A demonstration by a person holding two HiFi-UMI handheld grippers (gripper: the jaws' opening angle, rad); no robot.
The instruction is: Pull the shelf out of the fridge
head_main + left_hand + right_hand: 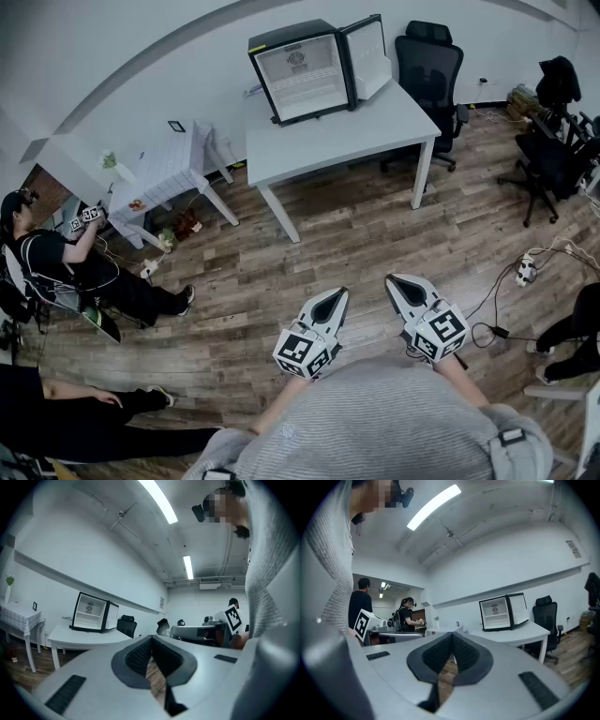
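A small black fridge (302, 70) stands on the far end of a white table (347, 131), its door (366, 58) swung open to the right. Its white inside shows a shelf (306, 81) across the middle. The same fridge (92, 612) appears far off in the left gripper view, and the fridge (504, 612) also in the right gripper view. My left gripper (339, 295) and right gripper (391, 280) hang side by side over the wooden floor, well short of the table. Both are shut with nothing between the jaws.
Black office chairs stand behind the table (429, 66) and at the right (553, 150). A small white side table (164, 173) sits left of the big one. A seated person (84, 272) is at the left, and a power strip (525, 272) with cables lies at the right.
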